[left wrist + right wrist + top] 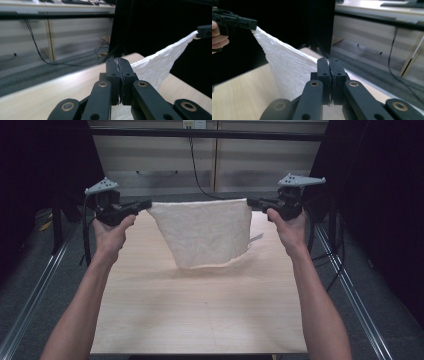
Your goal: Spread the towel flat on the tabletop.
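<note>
A white textured cloth [205, 232] hangs stretched between my two grippers above the far half of the wooden table [200, 315]. My left gripper [146, 205] is shut on the cloth's upper left corner, and my right gripper [251, 203] is shut on its upper right corner. The cloth's lower edge droops close to the tabletop. In the left gripper view the jaws [119, 62] are pressed together with the cloth [160, 67] running off to the right. From the closed jaws [330, 62] in the right gripper view, the cloth [287, 70] spreads away to the left toward the other gripper [253, 25].
Metal rails [35, 290] run along both sides of the table. A black cable [197, 175] hangs down the pale cabinet fronts behind it. Dark curtains close off both sides. Grey floor lies beyond the table's far edge.
</note>
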The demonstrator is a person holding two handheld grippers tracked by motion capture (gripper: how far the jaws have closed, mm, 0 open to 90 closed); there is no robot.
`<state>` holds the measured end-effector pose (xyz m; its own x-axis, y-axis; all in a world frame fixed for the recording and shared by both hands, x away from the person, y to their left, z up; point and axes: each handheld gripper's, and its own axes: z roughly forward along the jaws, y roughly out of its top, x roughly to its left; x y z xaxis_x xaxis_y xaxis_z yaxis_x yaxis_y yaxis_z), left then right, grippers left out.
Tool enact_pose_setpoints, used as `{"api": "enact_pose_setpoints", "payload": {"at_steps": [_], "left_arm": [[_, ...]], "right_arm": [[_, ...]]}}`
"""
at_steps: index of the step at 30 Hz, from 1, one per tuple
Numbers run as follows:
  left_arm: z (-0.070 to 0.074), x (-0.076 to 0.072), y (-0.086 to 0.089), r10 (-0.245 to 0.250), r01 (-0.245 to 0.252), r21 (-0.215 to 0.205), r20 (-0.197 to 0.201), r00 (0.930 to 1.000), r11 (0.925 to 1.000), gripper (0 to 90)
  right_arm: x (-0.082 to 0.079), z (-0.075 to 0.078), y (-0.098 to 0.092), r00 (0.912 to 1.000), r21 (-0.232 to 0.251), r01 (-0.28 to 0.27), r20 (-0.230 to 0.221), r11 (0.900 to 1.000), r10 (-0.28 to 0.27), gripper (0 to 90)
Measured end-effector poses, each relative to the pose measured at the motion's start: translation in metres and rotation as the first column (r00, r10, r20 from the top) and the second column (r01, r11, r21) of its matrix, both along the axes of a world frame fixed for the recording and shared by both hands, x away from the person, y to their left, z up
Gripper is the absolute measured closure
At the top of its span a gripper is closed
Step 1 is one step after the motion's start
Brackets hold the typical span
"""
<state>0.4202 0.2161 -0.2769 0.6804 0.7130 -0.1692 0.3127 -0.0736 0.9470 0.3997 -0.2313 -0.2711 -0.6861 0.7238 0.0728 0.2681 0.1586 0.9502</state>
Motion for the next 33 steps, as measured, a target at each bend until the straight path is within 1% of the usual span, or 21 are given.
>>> {"api": "enact_pose_setpoints", "payload": {"at_steps": [2, 3, 5, 7, 8, 11, 12, 13, 14, 17, 19, 20, 22, 24, 25, 27, 30, 31, 33], "left_arm": [[0.007, 0.0, -0.002, 0.003, -0.003, -0.005, 0.016, 0.9999, 1.0, 88.3], [0.008, -0.002, -0.003, -0.006, 0.006, -0.01, 0.022, 0.9997, 0.9999, 88.3], [0.003, -0.009, -0.004, -0.021, 0.021, 0.012, 0.034, 0.9992, 0.9997, 88.3], [-0.009, -0.016, -0.005, -0.035, 0.035, 0.025, 0.024, 0.9991, 0.9991, 88.3], [-0.017, -0.019, -0.005, -0.041, 0.041, 0.028, 0.012, 0.9991, 0.9988, 88.3], [-0.045, -0.027, -0.006, -0.056, 0.056, 0.036, -0.024, 0.9982, 0.9977, 88.3], [-0.053, -0.029, -0.005, -0.062, 0.063, 0.024, -0.034, 0.9975, 0.9977, 88.3], [-0.061, -0.032, -0.005, -0.067, 0.068, 0.028, -0.043, 0.9968, 0.9973, 88.3], [-0.067, -0.035, -0.006, -0.067, 0.069, 0.037, -0.053, 0.9963, 0.9969, 88.3], [-0.081, -0.043, -0.005, -0.085, 0.088, 0.038, -0.067, 0.9941, 0.9954, 88.3], [-0.087, -0.05, -0.003, -0.088, 0.091, 0.034, -0.077, 0.9932, 0.9953, 88.3], [-0.089, -0.055, -0.002, -0.094, 0.096, 0.025, -0.08, 0.9924, 0.9951, 88.3], [-0.095, -0.065, 0.0, -0.105, 0.109, 0.037, -0.081, 0.9911, 0.9934, 88.3], [-0.101, -0.074, 0.003, -0.117, 0.121, 0.03, -0.095, 0.9885, 0.9922, 88.3], [-0.105, -0.078, 0.004, -0.113, 0.117, 0.03, -0.104, 0.9881, 0.9927, 88.3], [-0.113, -0.085, 0.005, -0.125, 0.129, 0.027, -0.122, 0.9847, 0.9913, 88.4], [-0.125, -0.099, 0.005, -0.153, 0.16, 0.04, -0.132, 0.9793, 0.9863, 88.4], [-0.128, -0.102, 0.006, -0.159, 0.166, 0.04, -0.14, 0.9774, 0.9854, 88.4], [-0.132, -0.11, 0.009, -0.175, 0.18, 0.024, -0.148, 0.9733, 0.9833, 88.4]], "right_arm": [[0.003, 0.008, 0.0, 0.9999, 0.005, 0.003, 0.013, 1.0, -0.003, 88.3], [0.004, 0.009, 0.0, 0.9997, -0.002, 0.012, 0.019, 1.0, -0.012, 88.3], [0.002, 0.006, -0.003, 0.9999, -0.007, 0.011, 0.01, 1.0, -0.011, 88.3], [-0.003, -0.006, -0.006, 1.0, -0.006, -0.001, -0.007, 1.0, 0.001, 88.3], [-0.006, -0.015, -0.008, 0.9998, -0.01, -0.007, -0.019, 1.0, 0.007, 88.3], [-0.017, -0.046, -0.011, 0.998, -0.007, -0.019, -0.061, 1.0, 0.019, 88.3], [-0.022, -0.056, -0.012, 0.997, 0.003, -0.025, -0.073, 1.0, 0.025, 88.3], [-0.025, -0.066, -0.013, 0.9958, 0.006, -0.029, -0.087, 1.0, 0.03, 88.3], [-0.029, -0.074, -0.014, 0.9946, 0.0, -0.03, -0.1, 1.0, 0.029, 88.3], [-0.04, -0.093, -0.015, 0.9914, 0.009, -0.044, -0.123, 0.999, 0.045, 88.3], [-0.047, -0.102, -0.015, 0.9896, 0.011, -0.05, -0.135, 0.999, 0.052, 88.3], [-0.051, -0.105, -0.015, 0.9891, 0.017, -0.057, -0.135, 0.998, 0.059, 88.3], [-0.06, -0.11, -0.014, 0.9878, 0.022, -0.066, -0.14, 0.998, 0.068, 88.3], [-0.069, -0.115, -0.013, 0.9859, 0.018, -0.078, -0.147, 0.997, 0.08, 88.3], [-0.074, -0.118, -0.013, 0.9844, 0.016, -0.085, -0.153, 0.996, 0.087, 88.3], [-0.084, -0.123, -0.011, 0.9809, 0.003, -0.103, -0.165, 0.995, 0.102, 88.2], [-0.102, -0.134, -0.012, 0.9767, 0.013, -0.114, -0.181, 0.993, 0.115, 88.2], [-0.107, -0.138, -0.012, 0.975, 0.009, -0.121, -0.187, 0.993, 0.12, 88.2], [-0.117, -0.144, -0.012, 0.9712, -0.011, -0.126, -0.205, 0.992, 0.121, 88.2]]}}
